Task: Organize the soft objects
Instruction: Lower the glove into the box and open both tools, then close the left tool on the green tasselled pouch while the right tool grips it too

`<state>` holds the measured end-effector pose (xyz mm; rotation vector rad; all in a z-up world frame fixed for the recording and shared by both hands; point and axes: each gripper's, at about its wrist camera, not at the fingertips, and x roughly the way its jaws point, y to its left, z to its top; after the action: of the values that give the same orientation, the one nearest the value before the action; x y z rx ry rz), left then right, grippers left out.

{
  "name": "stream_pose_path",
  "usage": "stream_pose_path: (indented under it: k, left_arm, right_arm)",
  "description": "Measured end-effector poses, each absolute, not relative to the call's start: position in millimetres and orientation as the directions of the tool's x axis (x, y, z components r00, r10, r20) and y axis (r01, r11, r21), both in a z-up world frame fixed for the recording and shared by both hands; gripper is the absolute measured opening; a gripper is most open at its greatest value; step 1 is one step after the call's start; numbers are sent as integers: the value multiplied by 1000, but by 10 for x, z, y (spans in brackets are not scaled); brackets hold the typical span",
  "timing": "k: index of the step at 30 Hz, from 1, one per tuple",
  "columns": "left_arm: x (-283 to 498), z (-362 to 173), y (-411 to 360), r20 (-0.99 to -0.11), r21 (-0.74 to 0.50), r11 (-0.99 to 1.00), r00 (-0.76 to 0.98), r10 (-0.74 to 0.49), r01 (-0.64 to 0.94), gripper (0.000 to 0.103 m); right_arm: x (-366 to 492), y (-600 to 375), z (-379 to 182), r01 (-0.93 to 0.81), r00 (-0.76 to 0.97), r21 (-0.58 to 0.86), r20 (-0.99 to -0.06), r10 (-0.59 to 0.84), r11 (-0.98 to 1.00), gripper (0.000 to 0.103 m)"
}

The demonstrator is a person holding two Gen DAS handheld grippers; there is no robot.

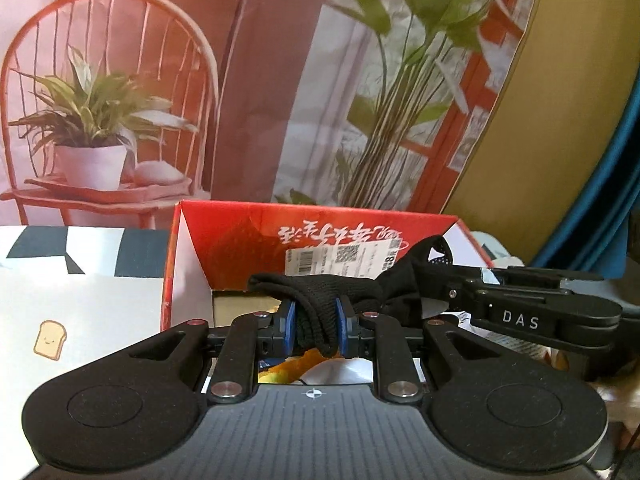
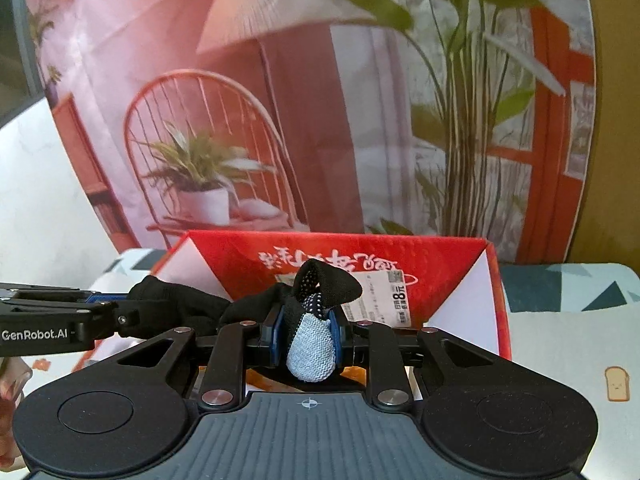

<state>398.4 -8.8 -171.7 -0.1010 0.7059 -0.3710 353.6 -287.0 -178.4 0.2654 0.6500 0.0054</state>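
Left gripper pinches black sock over open red box; patterned cloth beside, printed backdrop behind. Right gripper clamps the sock's grey toe above the box.

Your red box hides its floor behind the gripper bodies at lower frame. The black sock covers part of the label, whose print is too small to read.
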Motion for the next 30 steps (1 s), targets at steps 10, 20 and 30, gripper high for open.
stream_pose_path:
  k: [10,20,30]
  left_arm:
    - [4041,-1712,-135,-604,-174,922,702,-377,346,59]
    - [3332,-1497,42,-513,-157,906,752,-414,392,59]
    - [2647,-1827,120,-521,-211,902,738,-429,375,58]
  right_arm:
    - [3617,-2960,-1863,147,772,212,-636,22,966,45]
    - [2968,-2873,-1614,89,866,237,-498,43,967,52]
    - [2187,-2671,-1626,38,916,233,-397,59,972,52]
